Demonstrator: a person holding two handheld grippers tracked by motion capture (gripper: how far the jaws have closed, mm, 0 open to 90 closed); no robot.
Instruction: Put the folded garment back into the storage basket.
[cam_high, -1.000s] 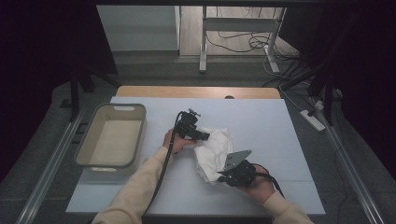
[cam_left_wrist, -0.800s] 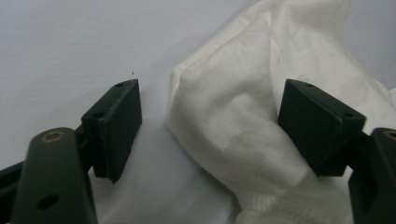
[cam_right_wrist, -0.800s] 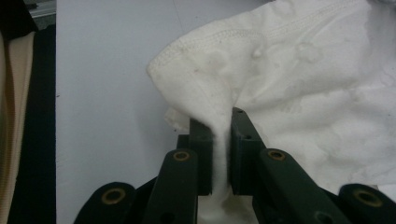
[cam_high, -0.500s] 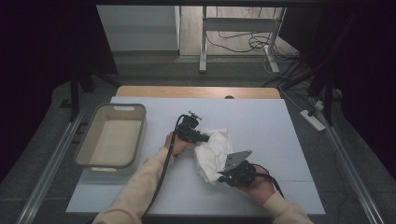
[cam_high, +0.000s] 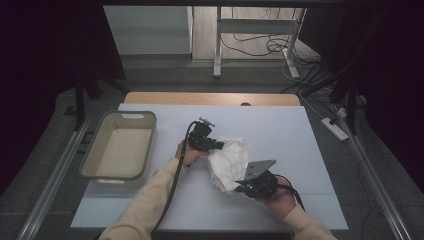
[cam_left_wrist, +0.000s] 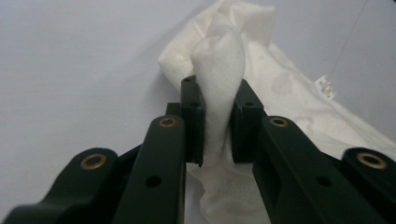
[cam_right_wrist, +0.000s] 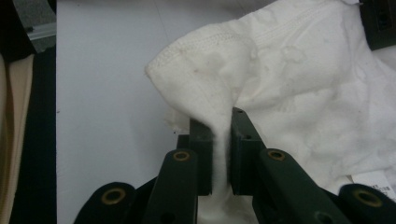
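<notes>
The crumpled white cloth (cam_high: 226, 161) lies slantwise between both hands: left gripper (cam_left_wrist: 218, 122) has just closed on its far end, right gripper (cam_right_wrist: 220, 140) pinches the near hem

White cloth (cam_high: 227, 159), black grippers, beige bin (cam_high: 119, 145), pale blue table (cam_high: 290, 130).

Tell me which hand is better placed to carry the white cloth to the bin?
Left, probably. Both tongs pinch the white cloth, but the left tongs are nearer the bin; the right tongs are on the far side.
</notes>
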